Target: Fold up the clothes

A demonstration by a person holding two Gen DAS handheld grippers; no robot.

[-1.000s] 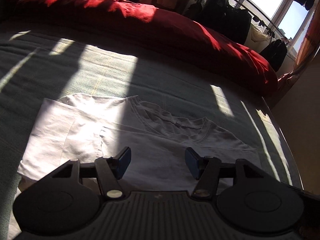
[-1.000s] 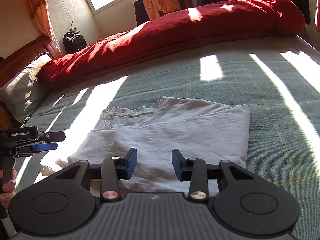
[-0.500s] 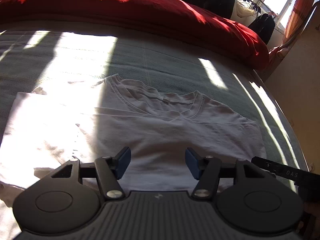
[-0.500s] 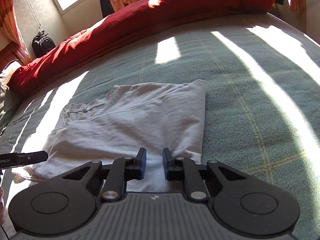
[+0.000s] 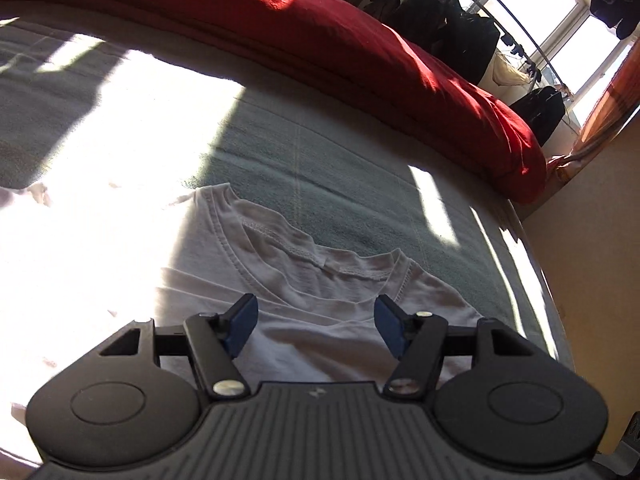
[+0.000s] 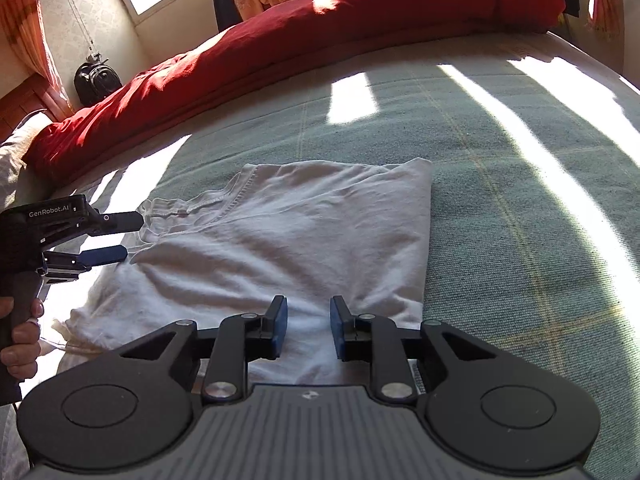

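White T-shirt lay partly folded on the bed, right side tucked under, left side spread; left gripper and right gripper hovered, fingers parted, holding nothing.

The left wrist view is taken from low over the bed, close to the white shirt. It is pointed toward 1 o'clock, where the red duvet and a window are seen.

The right wrist view is also taken from low and close, from the shirt's other side. It is pointed toward 11 o'clock. The left gripper is seen at 9 o'clock.

The shirt, bed and duvet are shared by both views.
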